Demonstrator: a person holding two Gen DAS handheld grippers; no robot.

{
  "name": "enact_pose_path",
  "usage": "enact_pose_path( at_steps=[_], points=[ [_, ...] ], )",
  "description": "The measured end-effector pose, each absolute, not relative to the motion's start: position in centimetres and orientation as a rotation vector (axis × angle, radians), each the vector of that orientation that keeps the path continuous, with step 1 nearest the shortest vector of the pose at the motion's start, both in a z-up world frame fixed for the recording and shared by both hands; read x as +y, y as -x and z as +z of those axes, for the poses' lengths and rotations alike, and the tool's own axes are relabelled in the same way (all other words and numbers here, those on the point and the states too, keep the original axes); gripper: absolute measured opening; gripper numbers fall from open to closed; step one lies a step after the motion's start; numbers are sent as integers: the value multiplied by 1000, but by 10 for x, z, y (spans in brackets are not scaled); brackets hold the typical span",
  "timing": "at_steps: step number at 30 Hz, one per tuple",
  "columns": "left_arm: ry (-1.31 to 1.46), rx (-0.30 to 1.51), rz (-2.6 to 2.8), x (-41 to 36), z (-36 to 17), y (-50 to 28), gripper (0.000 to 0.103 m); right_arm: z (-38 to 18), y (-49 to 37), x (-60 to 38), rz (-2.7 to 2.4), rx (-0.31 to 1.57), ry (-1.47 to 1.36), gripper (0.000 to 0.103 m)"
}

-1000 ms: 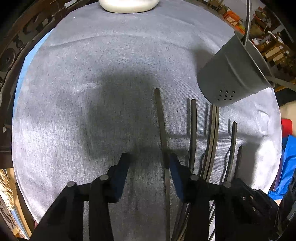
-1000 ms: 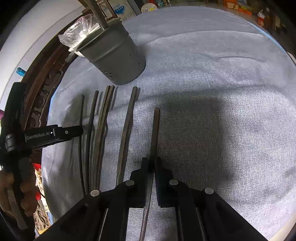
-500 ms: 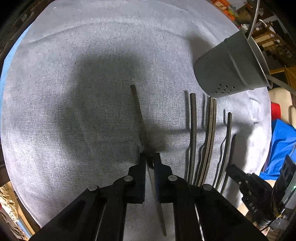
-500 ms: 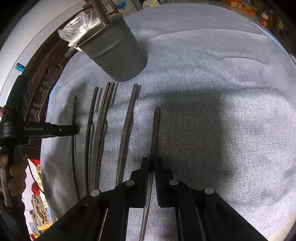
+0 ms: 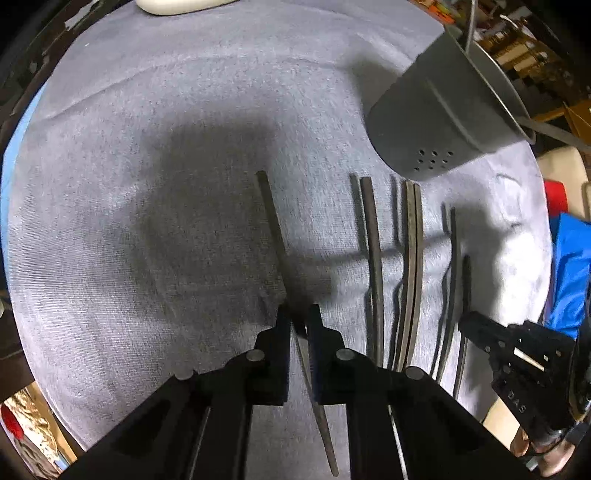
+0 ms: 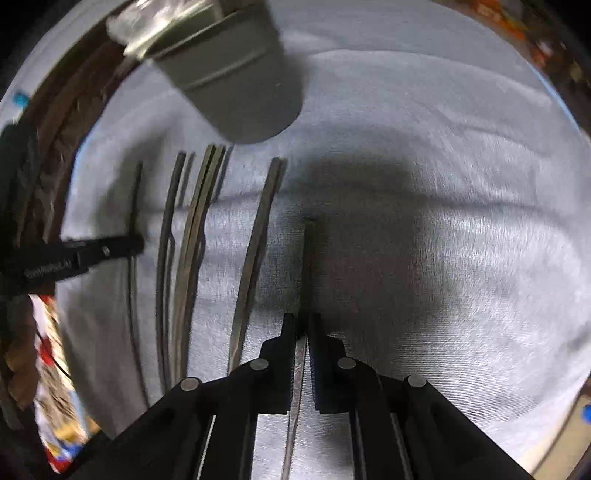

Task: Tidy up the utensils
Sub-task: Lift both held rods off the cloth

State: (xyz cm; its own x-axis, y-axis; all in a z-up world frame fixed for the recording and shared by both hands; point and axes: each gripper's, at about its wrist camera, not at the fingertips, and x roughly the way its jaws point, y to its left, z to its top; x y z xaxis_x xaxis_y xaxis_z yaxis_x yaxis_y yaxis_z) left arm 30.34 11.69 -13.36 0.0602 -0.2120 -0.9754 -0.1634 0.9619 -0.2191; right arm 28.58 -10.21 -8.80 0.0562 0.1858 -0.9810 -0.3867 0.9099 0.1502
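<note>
Where the left wrist view looks down on a grey cloth (image 5: 147, 184), shows the left claw (image 5: 297, 312) low in the middle, clamped shut on a slim dark stick (image 5: 271, 221). Runs that stick from the upper middle of the frame, through the pinched fingers, down to the bottom edge. Finds a row of sticks (image 5: 373, 258) lying side by side on the cloth to the right, apart from the held one. Puts a grey cup (image 5: 436, 122) with small holes at the upper right, just above the tops of that row. Catches the right claw (image 5: 480, 332) at the lower right, beside the outermost stick of the row; cannot tell from here how its jaws stand. Cuts off a white object (image 5: 177, 5) at the top edge.

Blurred in the right wrist view, yet clear enough: right claw (image 6: 301, 321) low centre, closed tight on a second stick (image 6: 306, 258) pointing up the frame. Places the row to the left, the cup at the upper left, the left claw at the left edge.
</note>
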Motion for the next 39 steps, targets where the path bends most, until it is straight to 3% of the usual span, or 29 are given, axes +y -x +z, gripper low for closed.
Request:
enact_pose_path(
  at_steps=[17,27,39],
  points=[
    [130,1603,-33,108,-134,-312,10,-98,-297,-81,375,1562,412,7],
    [205,1504,-43,116,-121,-292,5,-78,-303,-141,381,1456,79,7],
    [276,1380,-42,139,-77,-281,5,-37,-311,-197,378,1306,-122,7]
  ],
)
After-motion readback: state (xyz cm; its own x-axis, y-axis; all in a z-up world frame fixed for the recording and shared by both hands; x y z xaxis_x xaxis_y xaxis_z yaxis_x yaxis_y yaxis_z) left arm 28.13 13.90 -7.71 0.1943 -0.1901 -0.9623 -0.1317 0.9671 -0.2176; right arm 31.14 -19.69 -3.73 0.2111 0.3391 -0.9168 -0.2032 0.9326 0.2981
